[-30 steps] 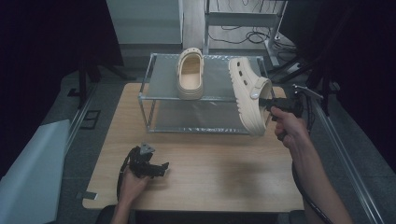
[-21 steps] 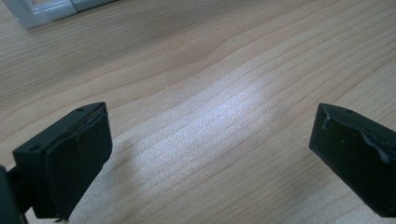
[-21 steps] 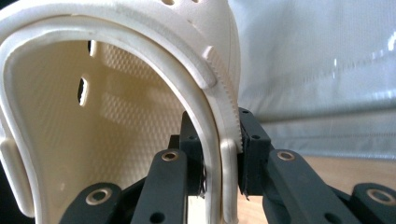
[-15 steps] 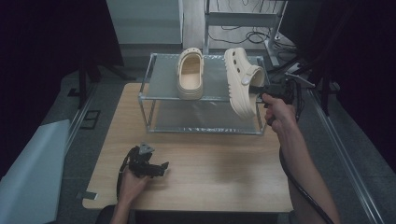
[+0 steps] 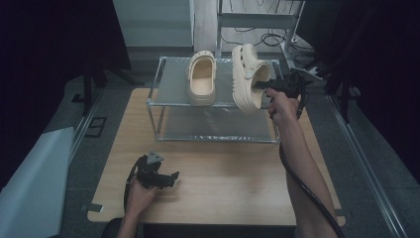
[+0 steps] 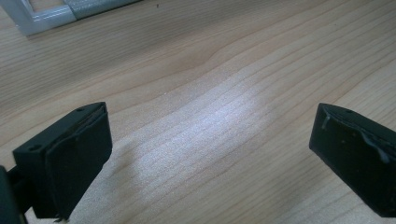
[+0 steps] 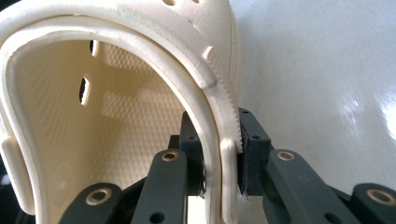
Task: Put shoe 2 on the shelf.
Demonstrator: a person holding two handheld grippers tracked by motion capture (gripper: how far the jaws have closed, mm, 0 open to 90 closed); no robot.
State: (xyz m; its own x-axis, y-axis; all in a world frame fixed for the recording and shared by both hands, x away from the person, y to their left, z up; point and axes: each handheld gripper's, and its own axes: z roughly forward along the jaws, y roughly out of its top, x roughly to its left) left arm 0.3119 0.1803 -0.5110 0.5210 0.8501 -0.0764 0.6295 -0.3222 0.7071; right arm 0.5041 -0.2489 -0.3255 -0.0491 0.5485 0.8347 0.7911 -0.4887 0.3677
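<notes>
Looking like lab or test studio: black curtains (image 5: 44,54) hanging around wooden table (image 5: 223,188), cables (image 5: 257,34) trailing on far floor.

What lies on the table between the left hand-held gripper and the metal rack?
Nothing: in the high view, bare wooden table separates the open left hand-held gripper from the rack; the left gripper view agrees.

Pale wood table (image 5: 233,178) with fine grain lines and a soft shine, cream rubbery clog (image 7: 140,84) with a bumpy inside and ridged edge, silver metal rack (image 5: 161,79) with shiny smooth shelves, matt black gripper pads (image 6: 74,158)
</notes>
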